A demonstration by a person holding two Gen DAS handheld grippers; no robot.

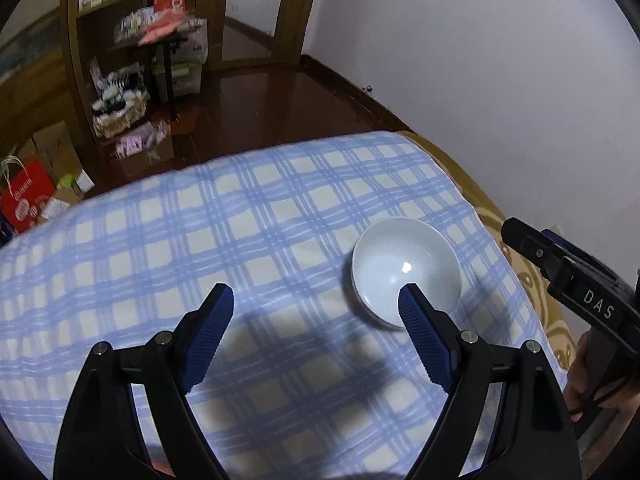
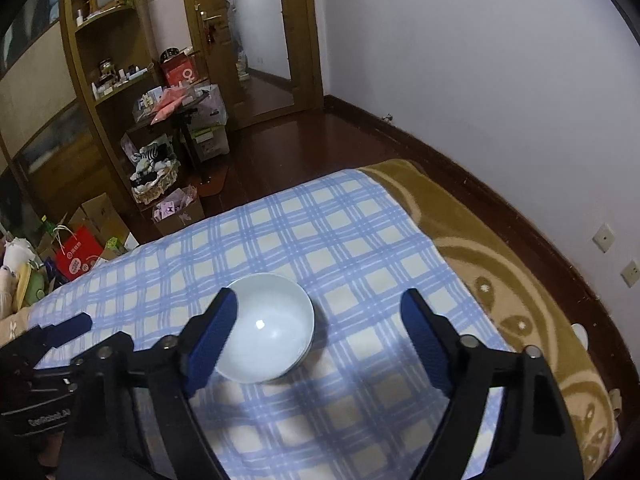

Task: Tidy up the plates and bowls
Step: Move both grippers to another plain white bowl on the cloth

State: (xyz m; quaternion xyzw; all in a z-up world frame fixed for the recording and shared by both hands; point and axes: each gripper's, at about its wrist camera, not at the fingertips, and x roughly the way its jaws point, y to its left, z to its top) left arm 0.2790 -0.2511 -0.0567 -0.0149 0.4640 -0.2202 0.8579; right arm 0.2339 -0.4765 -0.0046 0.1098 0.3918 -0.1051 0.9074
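While the bowl (image 2: 266,328) sits on the checked cloth (image 2: 360,248), both grippers' fingers (image 1: 424,332) gape wide, empty.

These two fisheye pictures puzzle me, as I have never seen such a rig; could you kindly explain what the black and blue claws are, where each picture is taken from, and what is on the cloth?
There is no robot here. A person holds a hand-operated two-finger tool in each hand, and a small wide-angle camera on each tool looks forward along its fingers. One picture comes from the left gripper, the other from the right gripper. The blue ribbed strips are the finger pads.

Below them lies a blue checked cloth over a brown patterned blanket. On the cloth stands one empty white bowl, upright. No plates are in view.

Both grippers are open and hold nothing. The bowl sits just beyond their fingertips, partly hidden by one finger in each view.
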